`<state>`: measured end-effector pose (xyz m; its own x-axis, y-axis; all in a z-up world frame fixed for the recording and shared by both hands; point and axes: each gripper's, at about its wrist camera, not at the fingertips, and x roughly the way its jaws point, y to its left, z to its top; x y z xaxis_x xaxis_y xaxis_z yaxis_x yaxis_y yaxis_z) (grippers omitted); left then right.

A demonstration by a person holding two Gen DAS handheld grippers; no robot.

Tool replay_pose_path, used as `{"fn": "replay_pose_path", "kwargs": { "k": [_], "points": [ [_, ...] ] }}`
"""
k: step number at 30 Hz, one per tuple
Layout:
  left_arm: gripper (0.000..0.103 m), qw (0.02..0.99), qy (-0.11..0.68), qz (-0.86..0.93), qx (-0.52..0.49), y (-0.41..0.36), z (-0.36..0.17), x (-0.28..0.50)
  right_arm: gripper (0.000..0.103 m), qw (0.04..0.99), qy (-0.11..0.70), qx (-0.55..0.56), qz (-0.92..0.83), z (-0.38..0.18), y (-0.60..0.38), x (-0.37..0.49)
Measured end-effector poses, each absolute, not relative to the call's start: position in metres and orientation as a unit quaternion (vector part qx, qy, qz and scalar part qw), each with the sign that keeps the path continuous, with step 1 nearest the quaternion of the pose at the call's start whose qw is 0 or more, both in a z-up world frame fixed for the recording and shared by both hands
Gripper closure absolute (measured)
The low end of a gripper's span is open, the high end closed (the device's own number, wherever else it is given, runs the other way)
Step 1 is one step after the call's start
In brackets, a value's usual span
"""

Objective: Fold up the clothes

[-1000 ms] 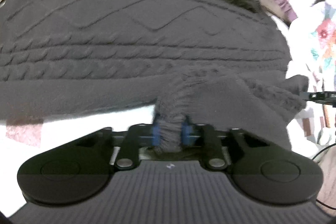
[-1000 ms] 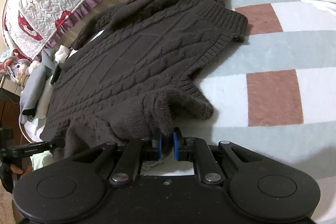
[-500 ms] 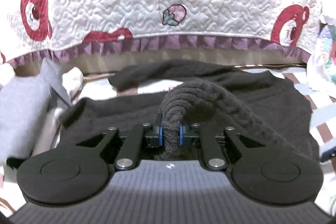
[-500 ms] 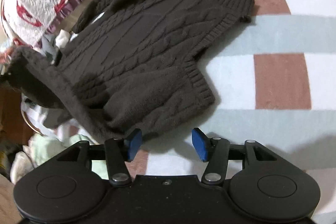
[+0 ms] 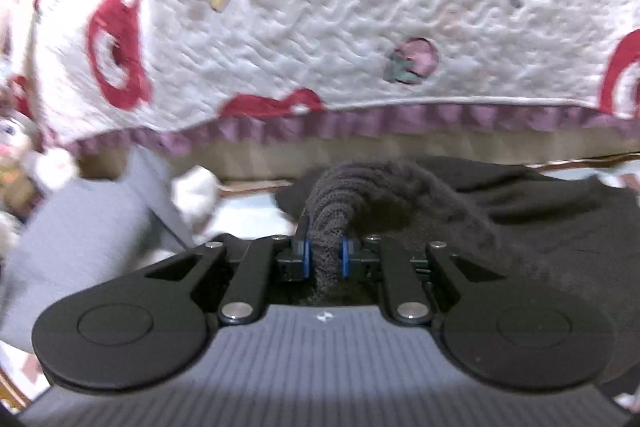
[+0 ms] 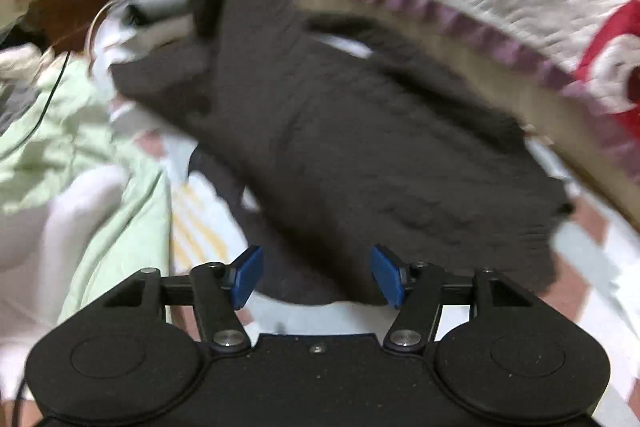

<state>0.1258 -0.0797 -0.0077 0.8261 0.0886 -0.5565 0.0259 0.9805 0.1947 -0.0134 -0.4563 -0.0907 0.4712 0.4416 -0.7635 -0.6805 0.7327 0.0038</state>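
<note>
Dark brown sweater (image 6: 360, 131), white quilt (image 5: 320, 19) (red motifs)

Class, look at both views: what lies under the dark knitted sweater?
Around the sweater, checked bedding and pale green cloth show at its edges. What lies beneath its middle is covered and cannot be seen.

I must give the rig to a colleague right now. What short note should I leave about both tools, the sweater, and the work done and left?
Left tool: shut on a bunched edge of the sweater, lifted off the bed.
Right tool: open, empty, hovering over the sweater's near edge.
Sweater: dark cable knit, mostly lying on the checked bed cover, beside the quilt.
Done: one side is picked up, no finished fold visible.
Left: lay the held part across, then probably fold the rest and smooth it.
</note>
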Motion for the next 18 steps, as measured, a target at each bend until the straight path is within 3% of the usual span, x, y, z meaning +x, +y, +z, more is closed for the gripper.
{"fn": "replay_pose_path", "kwargs": {
  "k": [3, 5, 10, 12, 17, 18],
  "points": [
    [0.090, 0.946, 0.303, 0.010, 0.112, -0.090, -0.022, 0.126, 0.038, 0.841, 0.370, -0.290, 0.269, -0.116, -0.437, 0.002],
    [0.090, 0.944, 0.307, 0.009, 0.122, -0.095, -0.027, 0.129, 0.038, 0.847, 0.341, -0.316, 0.257, -0.117, -0.438, 0.020],
    [0.088, 0.953, 0.279, 0.034, 0.109, -0.083, -0.020, 0.145, 0.038, 0.891, 0.396, -0.075, 0.209, -0.110, -0.489, 0.086],
    [0.072, 0.951, 0.294, 0.033, 0.087, -0.074, -0.032, 0.151, 0.038, 0.888, 0.421, -0.012, 0.183, -0.115, -0.506, 0.095],
    [0.052, 0.939, 0.341, 0.035, -0.003, -0.052, -0.090, 0.131, 0.037, 0.864, 0.458, 0.109, 0.177, -0.134, -0.533, 0.094],
    [0.052, 0.935, 0.353, 0.039, -0.015, -0.051, -0.101, 0.124, 0.037, 0.863, 0.461, 0.118, 0.172, -0.137, -0.537, 0.093]
  ]
}}
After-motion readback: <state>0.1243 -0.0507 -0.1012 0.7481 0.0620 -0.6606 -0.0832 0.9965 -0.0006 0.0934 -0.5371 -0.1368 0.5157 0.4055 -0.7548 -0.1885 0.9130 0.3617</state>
